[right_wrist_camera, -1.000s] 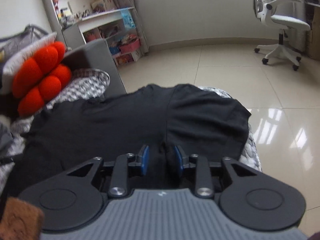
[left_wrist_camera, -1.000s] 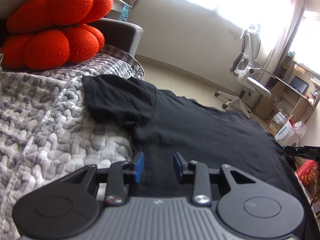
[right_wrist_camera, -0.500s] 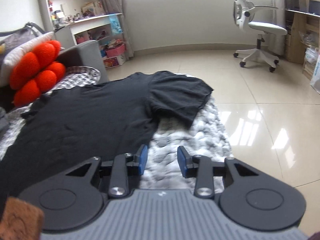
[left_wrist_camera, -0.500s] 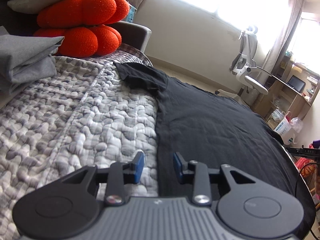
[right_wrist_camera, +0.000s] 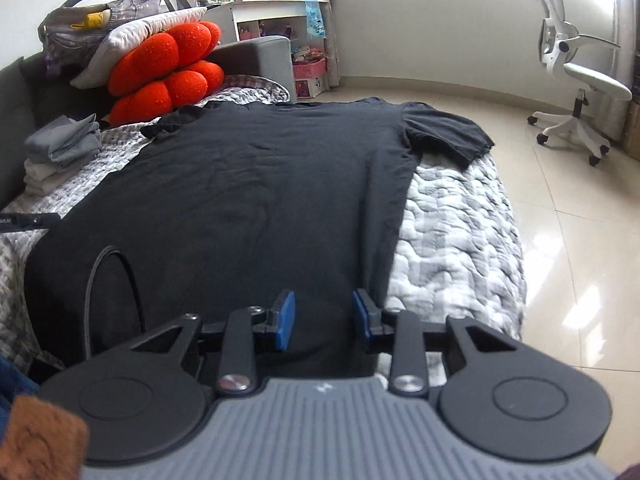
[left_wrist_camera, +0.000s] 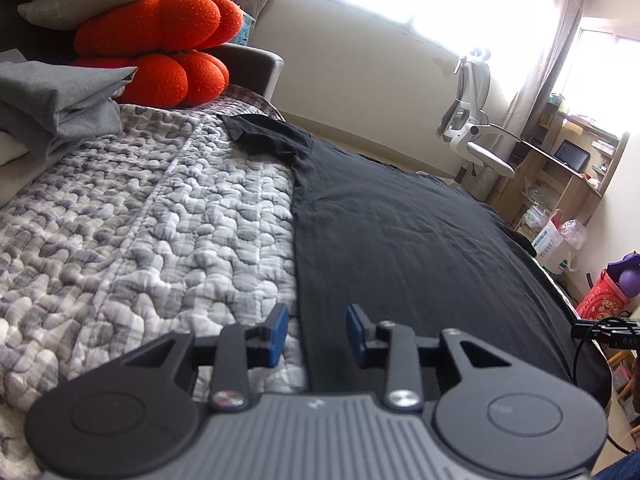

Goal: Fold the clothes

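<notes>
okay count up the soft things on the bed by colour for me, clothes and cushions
Black: 1, the T-shirt
Grey: 1, the folded garment
White: 1, the folded item beneath it
Orange-red: 1, the lobed cushion
White: 1, the pillow
Total: 5

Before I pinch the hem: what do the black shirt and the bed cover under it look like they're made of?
Black T-shirt: looks like thin matte knit, probably cotton jersey; it lies flat with fine soft creases and no sheen. Bed cover: looks like quilted padded fabric, grey-and-white check, puffed into pebble-like bumps between the stitching.
</notes>
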Motion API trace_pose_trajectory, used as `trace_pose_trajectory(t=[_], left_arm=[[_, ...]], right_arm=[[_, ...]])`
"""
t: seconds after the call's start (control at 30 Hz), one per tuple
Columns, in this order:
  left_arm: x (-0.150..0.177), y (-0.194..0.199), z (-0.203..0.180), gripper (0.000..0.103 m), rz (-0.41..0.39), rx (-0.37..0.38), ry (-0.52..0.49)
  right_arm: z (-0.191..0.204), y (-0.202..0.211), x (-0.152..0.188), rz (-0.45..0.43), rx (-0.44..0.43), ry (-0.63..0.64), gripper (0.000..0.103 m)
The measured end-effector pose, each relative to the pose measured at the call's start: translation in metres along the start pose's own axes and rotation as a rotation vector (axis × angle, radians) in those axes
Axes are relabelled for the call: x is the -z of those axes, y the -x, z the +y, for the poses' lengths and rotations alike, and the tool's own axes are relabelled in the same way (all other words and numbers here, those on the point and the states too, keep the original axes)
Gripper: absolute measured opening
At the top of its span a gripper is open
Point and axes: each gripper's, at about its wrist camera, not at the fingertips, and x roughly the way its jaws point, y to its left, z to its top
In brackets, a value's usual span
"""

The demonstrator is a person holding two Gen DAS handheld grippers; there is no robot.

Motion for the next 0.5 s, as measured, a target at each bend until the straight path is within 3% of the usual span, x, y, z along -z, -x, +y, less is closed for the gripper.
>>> trace_pose_trajectory(t=[0.07, 0.23, 0.33, 0.5], left_arm=[[0.005, 0.007, 0.002, 0.033, 0.002, 0.01, 0.0], [0.015, 0.023, 0.005, 0.033, 0.01, 0.02, -0.006], [0.019, 0.033, 0.007, 0.033, 0.014, 0.017, -0.011], [0.026, 0.047, 0.016, 0.033, 0.025, 0.009, 0.019]], right_arm=[[-0.003, 0.011, 0.012, 0.015, 0.071, 0.002, 0.032], [-0.012, 0.047, 0.04, 0.02, 0.112, 0.004, 0.033], [-0.015, 0.064, 0.052, 0.022, 0.205, 0.037, 0.033], [-0.025, 0.092, 0.067, -0.008, 0.205, 0.042, 0.034]])
